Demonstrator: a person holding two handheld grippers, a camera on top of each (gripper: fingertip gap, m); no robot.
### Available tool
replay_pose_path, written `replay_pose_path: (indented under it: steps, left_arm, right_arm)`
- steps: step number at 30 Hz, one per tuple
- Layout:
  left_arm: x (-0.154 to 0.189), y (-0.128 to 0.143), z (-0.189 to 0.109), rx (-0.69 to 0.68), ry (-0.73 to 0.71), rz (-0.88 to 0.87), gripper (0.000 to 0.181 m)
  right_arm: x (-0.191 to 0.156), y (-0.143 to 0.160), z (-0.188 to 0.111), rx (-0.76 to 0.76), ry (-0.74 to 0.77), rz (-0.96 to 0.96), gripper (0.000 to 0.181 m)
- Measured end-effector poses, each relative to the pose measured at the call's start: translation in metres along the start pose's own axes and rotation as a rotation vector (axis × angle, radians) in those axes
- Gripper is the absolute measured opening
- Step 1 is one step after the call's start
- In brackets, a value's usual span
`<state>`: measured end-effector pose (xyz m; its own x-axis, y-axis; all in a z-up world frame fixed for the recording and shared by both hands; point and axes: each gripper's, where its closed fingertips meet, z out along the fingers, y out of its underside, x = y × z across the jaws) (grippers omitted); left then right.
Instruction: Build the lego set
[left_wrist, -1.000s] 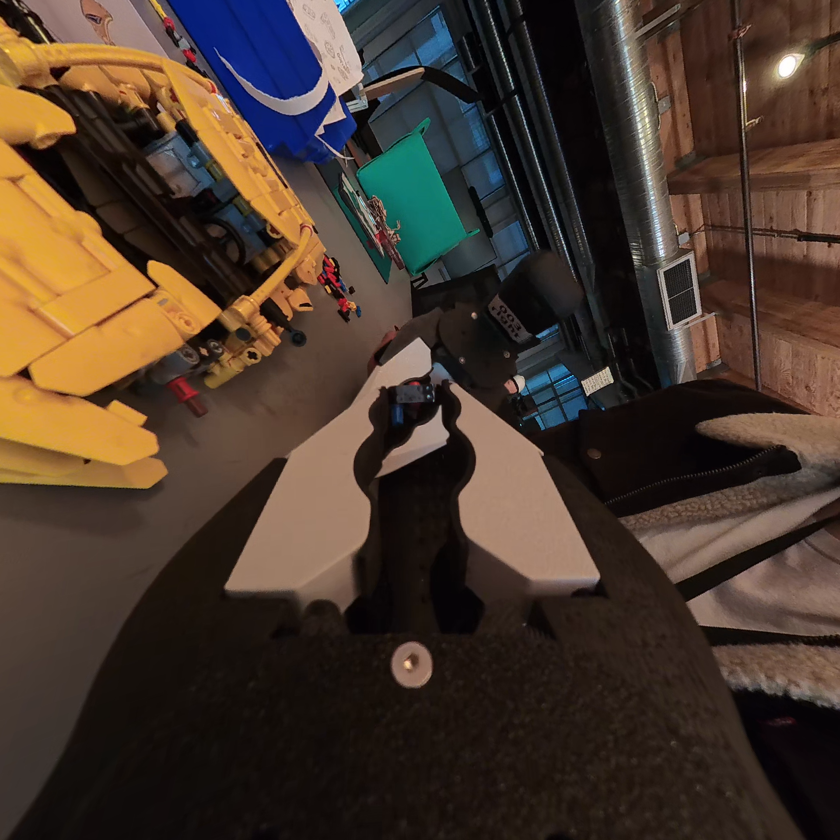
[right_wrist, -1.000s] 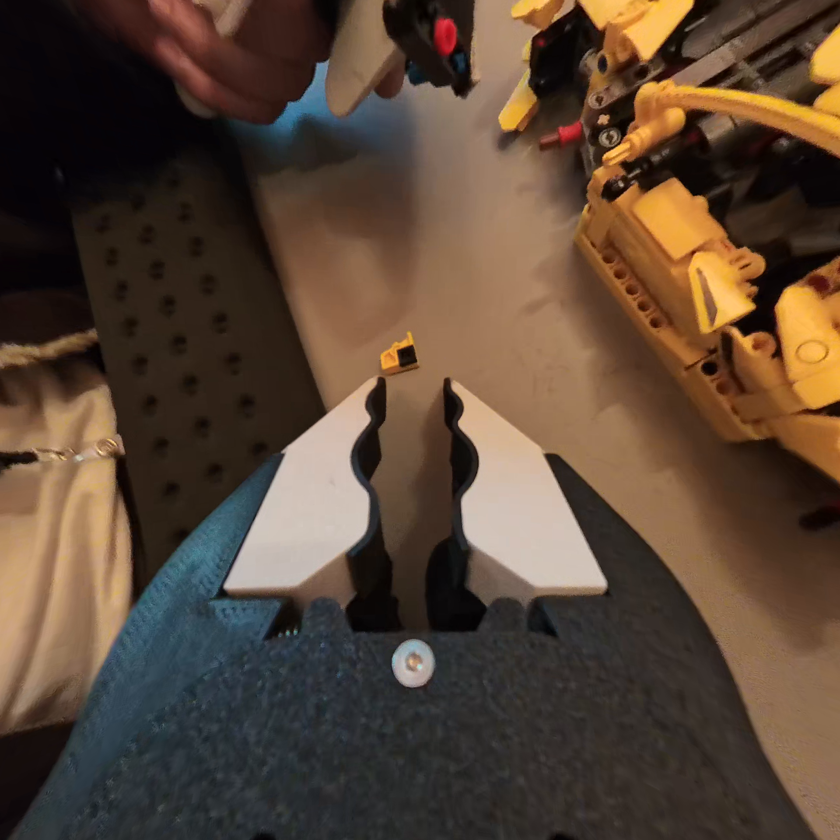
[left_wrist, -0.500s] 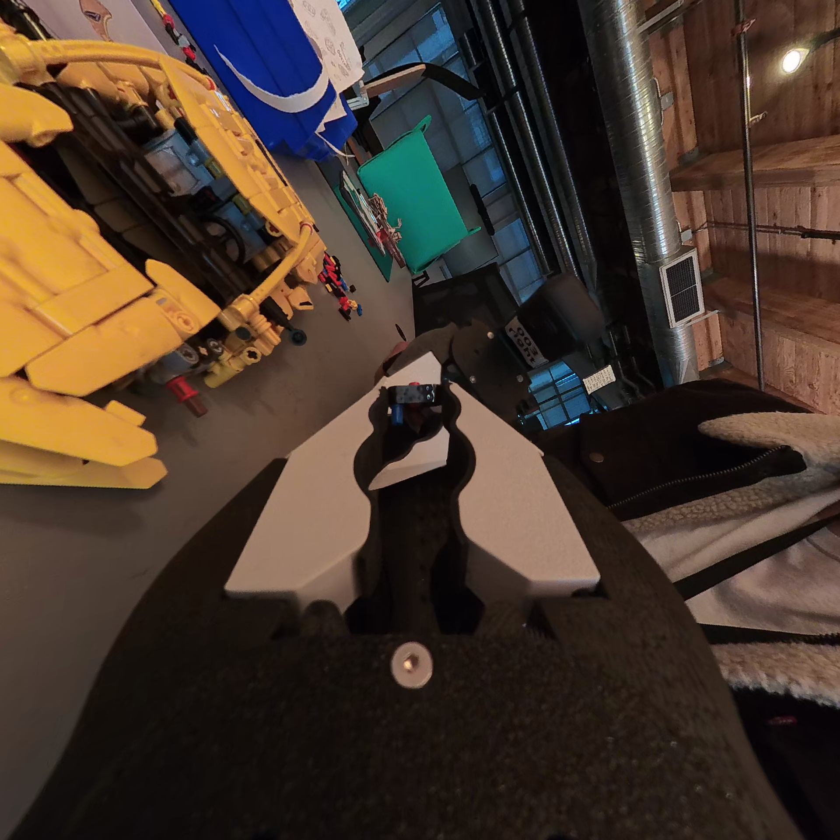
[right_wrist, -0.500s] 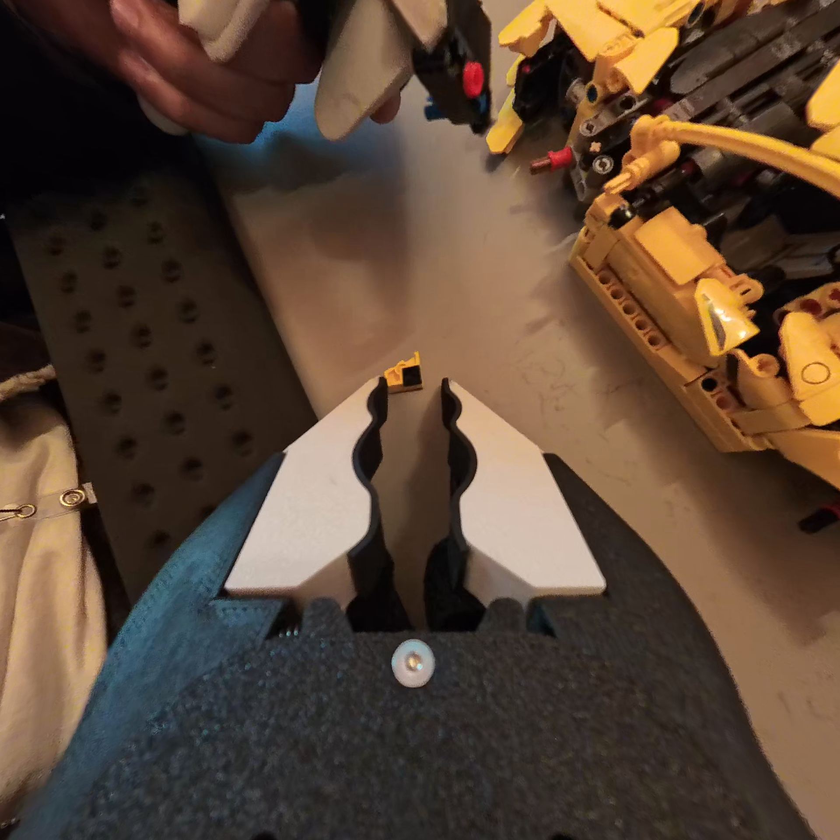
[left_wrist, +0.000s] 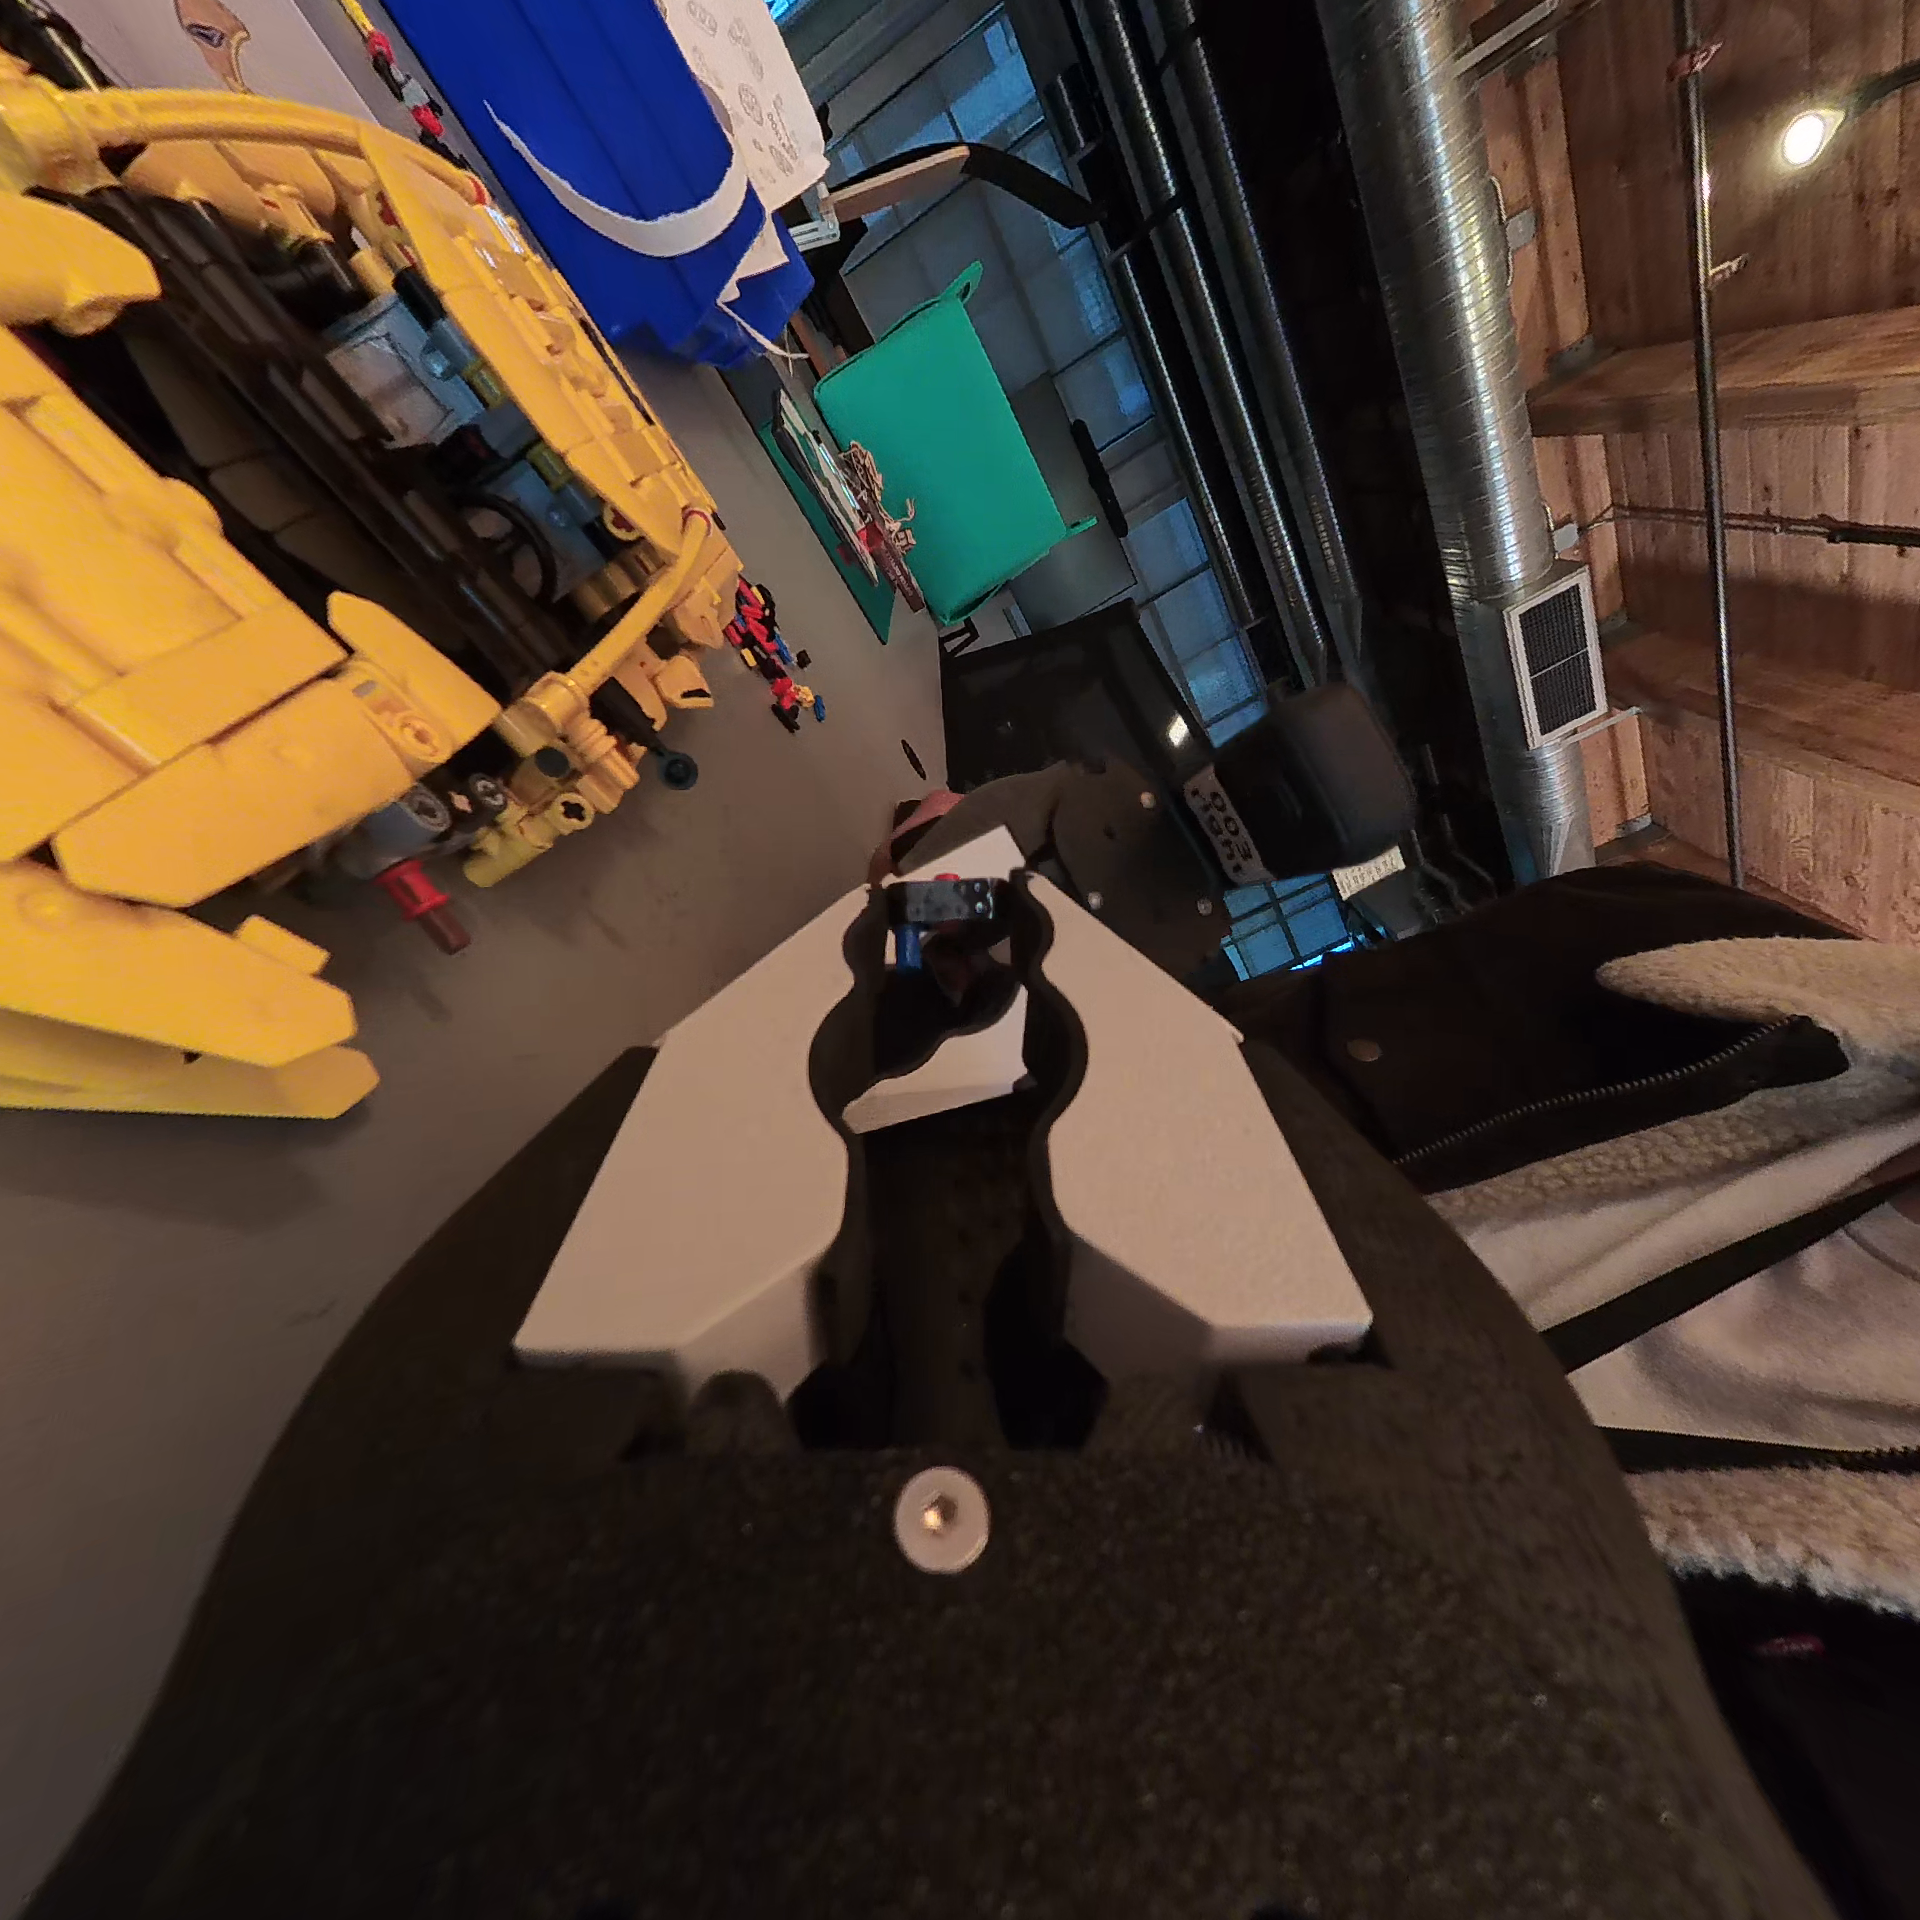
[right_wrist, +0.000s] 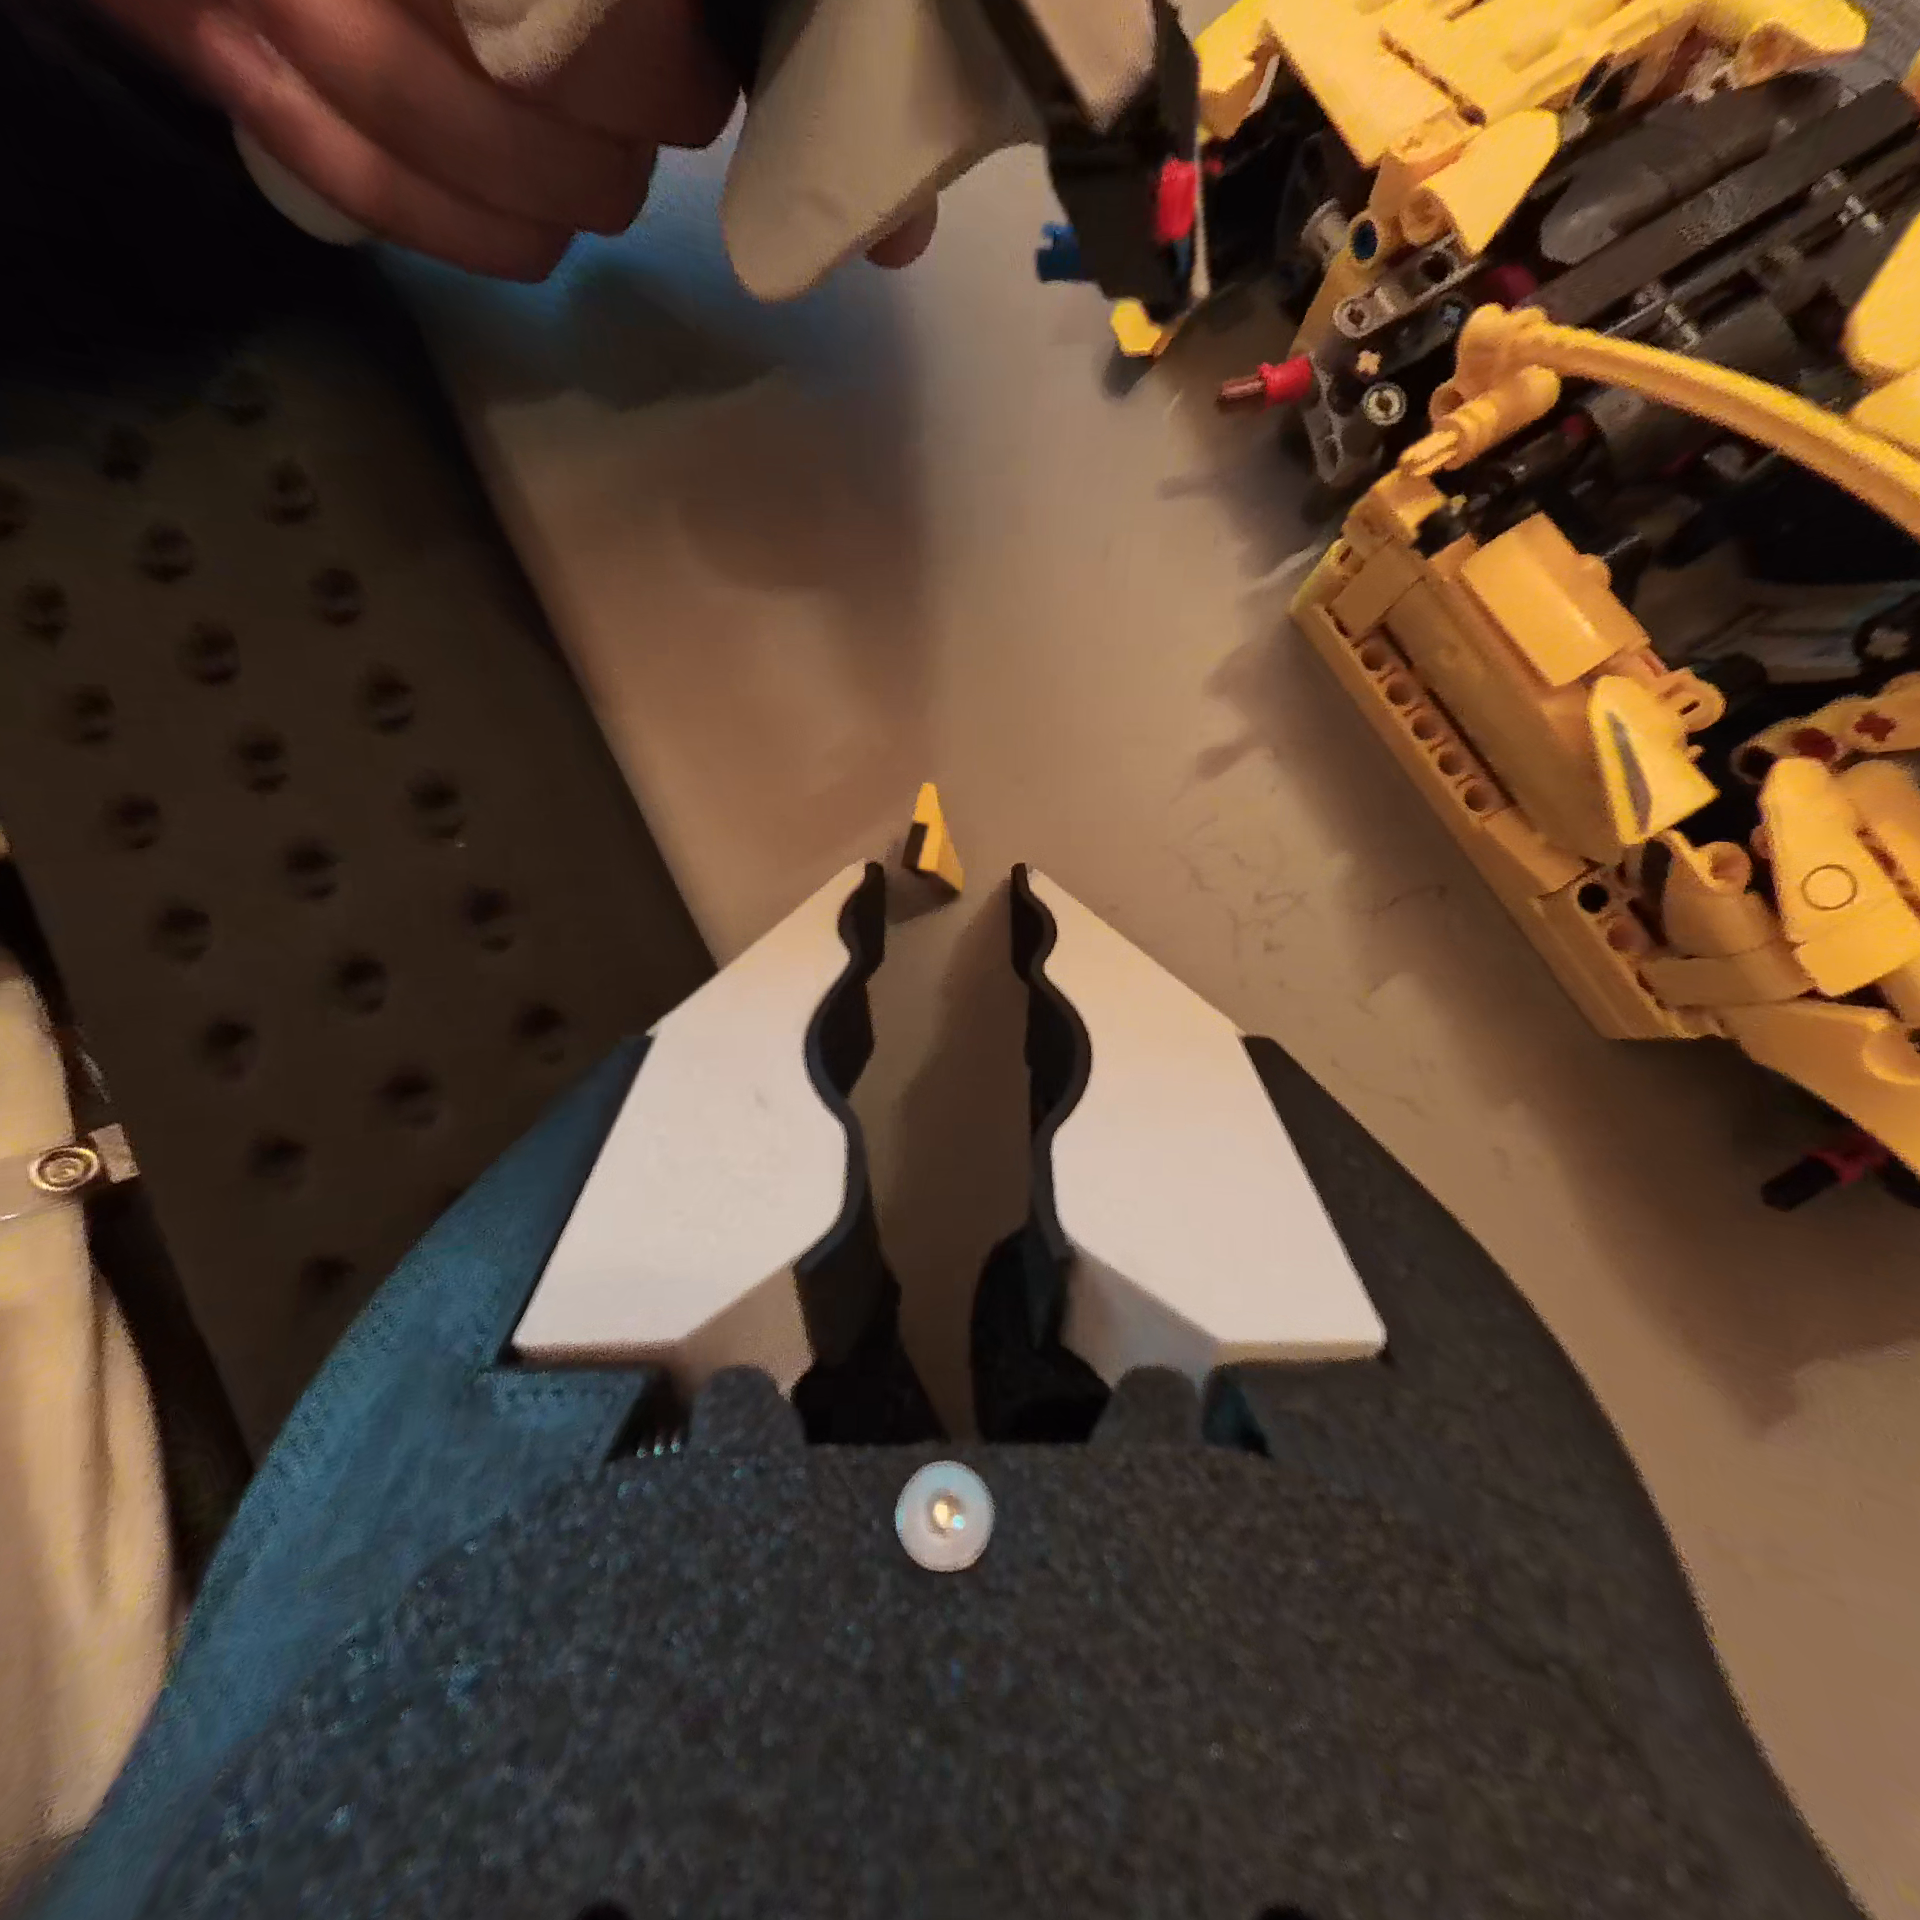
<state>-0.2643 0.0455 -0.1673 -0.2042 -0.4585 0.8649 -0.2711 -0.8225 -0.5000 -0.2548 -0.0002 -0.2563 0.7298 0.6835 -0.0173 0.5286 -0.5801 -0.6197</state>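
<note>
My left gripper (left_wrist: 948, 896) is shut on a small black lego assembly (left_wrist: 945, 900) with a blue pin, held above the table. In the right wrist view that assembly (right_wrist: 1127, 197) shows a red and a blue pin and hangs close to the near corner of the big yellow lego model (right_wrist: 1538, 665). My right gripper (right_wrist: 945, 883) is open and low over the table. A small yellow-and-black piece (right_wrist: 932, 854) lies just ahead of its left fingertip. The model also fills the left of the left wrist view (left_wrist: 239, 644).
A dark perforated mat (right_wrist: 260, 748) lies left of the pale table (right_wrist: 831, 582). A hand (right_wrist: 436, 135) holds the left gripper. Loose small pieces (left_wrist: 774, 665) lie beyond the model; a red pin (left_wrist: 416, 896) sticks out of it. A blue bin (left_wrist: 603, 156) stands farther back. The gap from one gripper's tips to the other's is roughly 10 cm.
My right gripper has moved forward until the small yellow piece is at its left fingertip. The left gripper with the black assembly has shifted right, towards the yellow model.
</note>
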Motion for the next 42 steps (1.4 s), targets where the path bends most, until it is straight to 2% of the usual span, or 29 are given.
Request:
replay_pose_path:
  steps: [13,18,23,29,37,42]
  left_arm:
    - [0.0,0.0,0.0,-0.002,0.0,0.001,0.022]
    - [0.0,-0.001,-0.001,0.006,0.003,-0.003,0.022]
    - [0.001,0.0,0.0,0.003,0.005,0.0,0.022]
    - [0.001,0.0,0.0,0.002,0.006,0.0,0.022]
    - [0.001,-0.001,-0.001,0.009,0.007,-0.004,0.022]
    - [0.002,-0.002,-0.001,0.013,0.013,-0.005,0.022]
  right_arm:
    - [0.005,-0.006,0.003,0.031,0.018,-0.011,0.014]
    - [0.007,-0.013,-0.001,0.07,-0.015,0.079,0.021]
    - [0.008,-0.013,0.005,0.043,0.045,0.012,0.022]
    - [0.014,-0.016,0.007,0.043,0.036,0.043,0.021]
    - [0.026,-0.008,0.005,-0.043,0.143,0.084,0.026]
    - [0.02,-0.018,0.014,0.001,0.081,0.077,0.027]
